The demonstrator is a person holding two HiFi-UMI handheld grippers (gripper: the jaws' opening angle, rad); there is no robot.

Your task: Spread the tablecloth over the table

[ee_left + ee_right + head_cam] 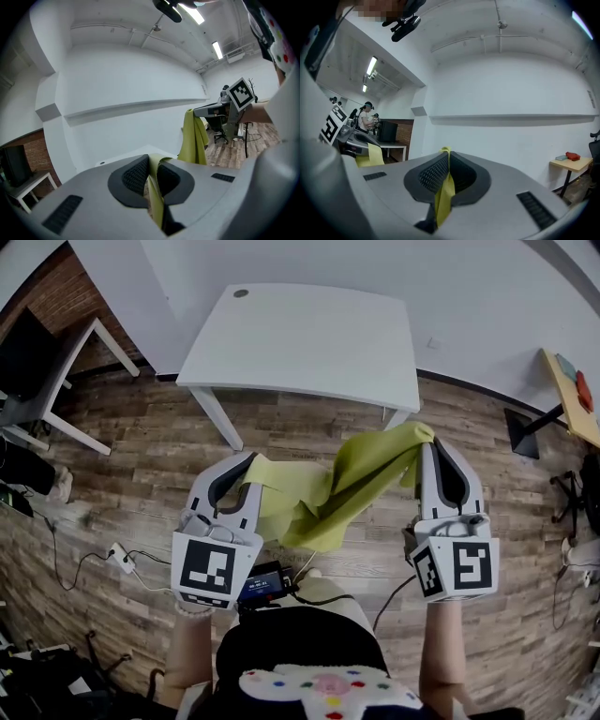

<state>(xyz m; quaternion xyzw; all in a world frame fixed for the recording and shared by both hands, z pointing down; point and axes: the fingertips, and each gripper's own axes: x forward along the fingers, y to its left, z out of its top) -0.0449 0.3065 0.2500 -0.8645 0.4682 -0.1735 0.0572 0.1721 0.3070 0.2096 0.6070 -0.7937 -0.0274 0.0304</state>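
Note:
A yellow-green tablecloth hangs in a sagging fold between my two grippers, above the wooden floor and just in front of the white table. My left gripper is shut on one corner of the cloth; in the left gripper view the fabric is pinched between the pads. My right gripper is shut on the other corner, held a little higher; the cloth shows clamped between its jaws. The tabletop is bare apart from a small dark cable hole.
A second white table stands at the left by a brick wall. A wooden-topped side table with small objects is at the right. Cables and a power strip lie on the floor at the lower left. A white wall runs behind the table.

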